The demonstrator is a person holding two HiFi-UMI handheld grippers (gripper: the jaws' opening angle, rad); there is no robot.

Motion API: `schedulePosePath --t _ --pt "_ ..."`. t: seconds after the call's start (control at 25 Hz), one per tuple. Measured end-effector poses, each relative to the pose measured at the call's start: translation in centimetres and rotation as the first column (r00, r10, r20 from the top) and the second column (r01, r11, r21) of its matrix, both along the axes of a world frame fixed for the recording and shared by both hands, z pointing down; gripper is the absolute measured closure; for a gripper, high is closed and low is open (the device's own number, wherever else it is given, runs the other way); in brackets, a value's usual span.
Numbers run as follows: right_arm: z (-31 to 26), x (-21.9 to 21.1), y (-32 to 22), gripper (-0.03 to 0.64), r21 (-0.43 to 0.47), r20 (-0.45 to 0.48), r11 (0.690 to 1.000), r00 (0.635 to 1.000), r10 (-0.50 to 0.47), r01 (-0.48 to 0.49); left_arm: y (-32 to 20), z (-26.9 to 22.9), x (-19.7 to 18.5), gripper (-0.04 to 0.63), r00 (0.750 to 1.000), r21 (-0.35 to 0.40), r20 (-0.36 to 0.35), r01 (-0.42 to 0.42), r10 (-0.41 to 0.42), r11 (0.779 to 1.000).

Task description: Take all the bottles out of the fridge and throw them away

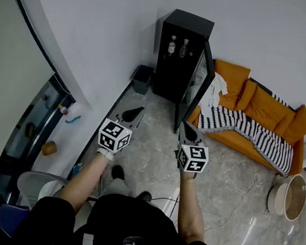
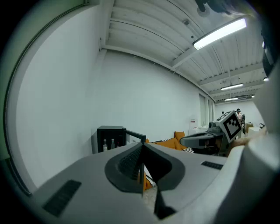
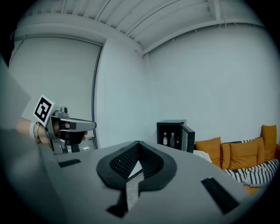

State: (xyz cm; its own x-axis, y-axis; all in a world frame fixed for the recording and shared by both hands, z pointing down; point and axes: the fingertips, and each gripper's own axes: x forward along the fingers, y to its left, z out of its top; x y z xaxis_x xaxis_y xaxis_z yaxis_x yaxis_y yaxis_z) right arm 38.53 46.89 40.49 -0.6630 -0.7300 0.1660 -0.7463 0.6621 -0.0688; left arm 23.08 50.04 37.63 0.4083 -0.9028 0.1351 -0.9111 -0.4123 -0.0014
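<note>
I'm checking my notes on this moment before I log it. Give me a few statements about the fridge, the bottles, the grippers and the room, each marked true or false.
1. The door of the fridge stands open. True.
2. The right gripper holds a bottle. False: its jaws are shut on nothing.
3. The bottles stand inside the fridge. True.
4. The sofa is blue. False: it is orange, with a striped blanket over it.
5. The left gripper reaches into the fridge. False: it is held out well short of it, with its jaws shut and empty.
</note>
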Motion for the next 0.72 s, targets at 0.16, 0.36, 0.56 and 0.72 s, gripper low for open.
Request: schedulePosePath --t 0.16,0.36,0.56,0.72 --pt "0.1 -0.2 -0.7 0.609 0.007 0.005 1.000 1.000 -0.009 0.009 -0.7 0.4 0.2 0.588 1.000 -0.001 0.008 0.000 0.000 1.000" --pt "0.5 -1.0 -3.1 0.609 0.003 -0.002 1.000 1.000 -0.021 0.021 -3.3 0.8 -0.2 0.588 1.000 -0.002 0.006 0.004 -0.004 1.000" --pt "1.4 -2.7 -6.9 0.609 -0.023 0.000 1.000 1.000 -0.021 0.021 -7.3 2.0 -1.8 0.588 1.000 -0.019 -0.011 0.002 -0.002 1.000" --pt "1.6 -5.2 -11.6 0.609 -0.028 -0.014 0.999 1.000 -0.019 0.019 -12.1 2.7 -4.0 0.588 1.000 -0.029 -0.028 -0.007 0.006 1.000"
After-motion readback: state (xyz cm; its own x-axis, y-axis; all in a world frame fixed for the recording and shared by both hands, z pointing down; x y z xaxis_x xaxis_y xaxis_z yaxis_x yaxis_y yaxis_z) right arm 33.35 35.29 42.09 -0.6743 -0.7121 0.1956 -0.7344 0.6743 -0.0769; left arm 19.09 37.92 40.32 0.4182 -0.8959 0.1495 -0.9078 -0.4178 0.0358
